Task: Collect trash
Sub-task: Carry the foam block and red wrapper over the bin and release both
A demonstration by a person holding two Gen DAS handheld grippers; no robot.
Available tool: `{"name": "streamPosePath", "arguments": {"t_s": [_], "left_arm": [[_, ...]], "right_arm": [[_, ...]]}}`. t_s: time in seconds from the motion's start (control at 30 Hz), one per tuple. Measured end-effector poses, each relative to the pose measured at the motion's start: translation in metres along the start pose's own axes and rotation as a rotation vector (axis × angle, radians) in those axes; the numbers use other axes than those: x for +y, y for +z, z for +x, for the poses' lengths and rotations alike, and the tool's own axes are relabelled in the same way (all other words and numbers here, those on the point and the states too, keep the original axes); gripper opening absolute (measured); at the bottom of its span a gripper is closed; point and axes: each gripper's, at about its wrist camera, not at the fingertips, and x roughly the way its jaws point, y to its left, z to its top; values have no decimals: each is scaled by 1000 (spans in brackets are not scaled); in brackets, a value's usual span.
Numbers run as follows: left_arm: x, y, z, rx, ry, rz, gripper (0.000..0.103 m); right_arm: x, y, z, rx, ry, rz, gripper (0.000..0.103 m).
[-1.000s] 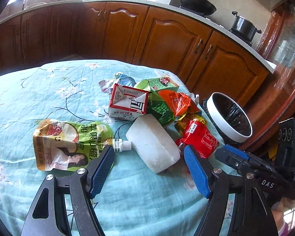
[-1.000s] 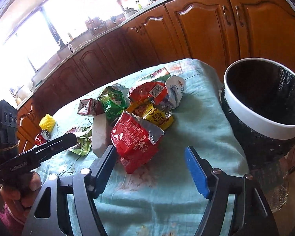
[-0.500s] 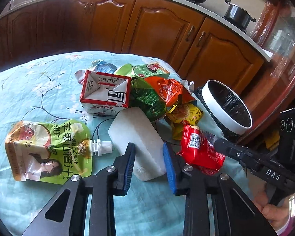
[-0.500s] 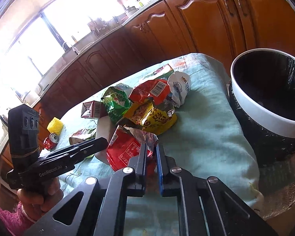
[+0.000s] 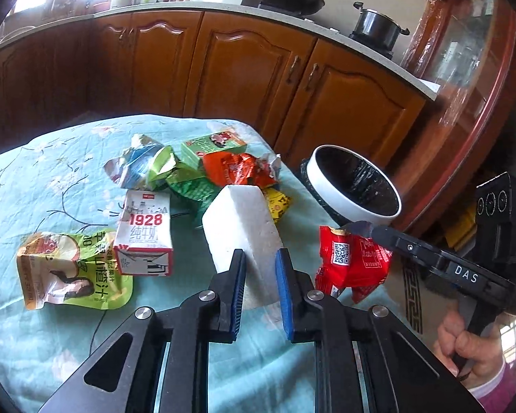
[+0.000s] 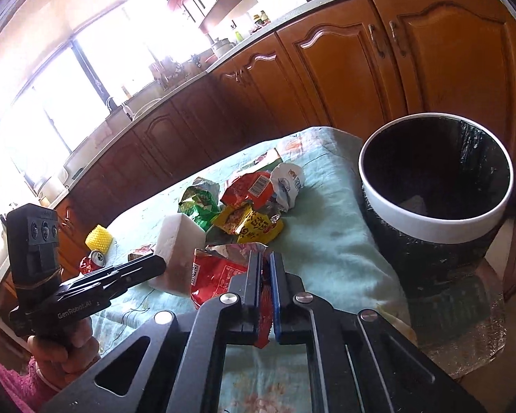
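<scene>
The left tongs (image 5: pixel 260 268) grip a white foam block (image 5: pixel 242 222), tilted up off the worktop (image 5: pixel 51 158), its far end above the litter pile. The right tongs (image 6: pixel 265 277) clamp a red snack wrapper (image 6: pixel 220 275) by its edge, lifted clear of the cloth. Both sit near the white-rimmed bin (image 6: pixel 430 230) beside the worktop. A milk carton (image 5: pixel 144 234) and green juice pouch (image 5: pixel 72 272) lie to the left.

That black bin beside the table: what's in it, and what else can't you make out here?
- Bin contents: right wrist view shows one pale scrap; its dark liner hides the rest.
- Red wrapper print: right gripper covers it.
- White foam block base: left gripper hides it.
- Counter items: too small, washed out by window glare.
</scene>
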Motion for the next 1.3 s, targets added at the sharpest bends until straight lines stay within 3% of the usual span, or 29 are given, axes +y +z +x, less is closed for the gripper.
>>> {"name": "streamPosePath", "arguments": {"t_s": [0.73,1.3], "left_arm": [[-55,25,33,12,-67,129,16],[-111,78,105,24,-129,246,15]], "right_arm": [[-65,24,-50,-132,-115,85,4],[-129,69,-55,-183,-239,120,4]]}}
